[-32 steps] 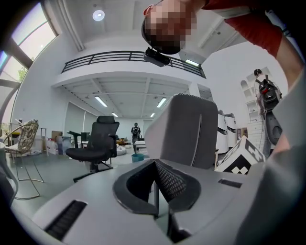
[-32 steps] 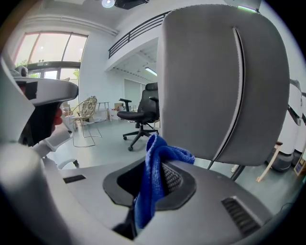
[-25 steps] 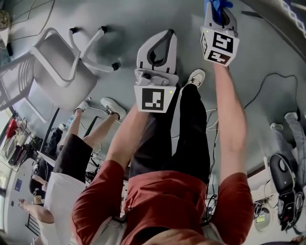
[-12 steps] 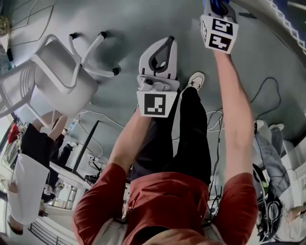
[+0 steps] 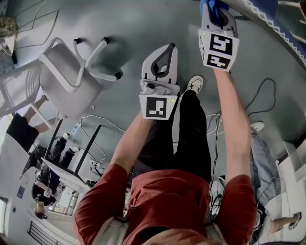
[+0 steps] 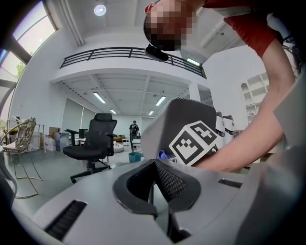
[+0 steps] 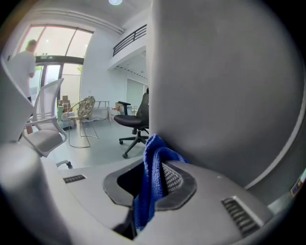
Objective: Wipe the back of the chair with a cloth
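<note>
Tongs, nearest first. Left tongs [image 6: 152, 166] pressed together, nothing between. Right tongs [image 7: 154, 162] clamped on blue cloth [image 7: 146, 201] (bunched, hanging down). Big grey surface [image 7: 224, 86] just behind cloth; cannot tell if touching. White chair [image 5: 67, 79] on floor [image 5: 129, 28], well apart, to left. Black office chair [image 7: 135, 119] far back.

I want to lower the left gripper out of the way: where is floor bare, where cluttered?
Bare floor runs between the white chair and the left gripper. Cluttered: cables right of the arm whose right gripper holds the blue cloth; cables lower left too.
</note>
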### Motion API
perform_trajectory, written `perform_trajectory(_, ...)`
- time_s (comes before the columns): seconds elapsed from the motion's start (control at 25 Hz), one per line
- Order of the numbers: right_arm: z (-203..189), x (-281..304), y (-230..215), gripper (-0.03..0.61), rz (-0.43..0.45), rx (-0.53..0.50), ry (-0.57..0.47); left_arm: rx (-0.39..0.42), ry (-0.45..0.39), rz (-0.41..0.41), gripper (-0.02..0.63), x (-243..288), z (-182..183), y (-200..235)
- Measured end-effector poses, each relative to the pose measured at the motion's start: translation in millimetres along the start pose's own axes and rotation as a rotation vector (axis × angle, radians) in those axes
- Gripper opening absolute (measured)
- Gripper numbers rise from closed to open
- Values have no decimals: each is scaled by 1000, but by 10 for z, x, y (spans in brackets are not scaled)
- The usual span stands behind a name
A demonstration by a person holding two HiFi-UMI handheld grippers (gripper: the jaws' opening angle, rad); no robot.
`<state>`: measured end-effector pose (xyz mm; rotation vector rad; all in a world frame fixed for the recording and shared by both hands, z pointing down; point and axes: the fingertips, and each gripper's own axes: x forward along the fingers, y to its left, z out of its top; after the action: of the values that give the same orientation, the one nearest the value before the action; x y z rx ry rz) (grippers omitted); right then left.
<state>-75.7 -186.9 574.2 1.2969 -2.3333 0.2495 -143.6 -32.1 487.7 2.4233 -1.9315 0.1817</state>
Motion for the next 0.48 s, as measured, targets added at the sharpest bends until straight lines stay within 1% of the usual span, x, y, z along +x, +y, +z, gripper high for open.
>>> perform_trajectory(0.08,204,-157,24,51,13,-40,-29,9,-12,-2,14,-13,107,-32)
perform_trajectory(0.24,607,-560,-2,51,16,-62,-64,28,-33,-10,14,-94,377,-141)
perform_trajectory(0.4,1029,-956,52,51,12,-131,-102,16,-33,3,13,-217,597,-146)
perform_trajectory(0.48,1266,-1178,60,51,14,-147,-122,22,-36,6,14,-257,723,-152)
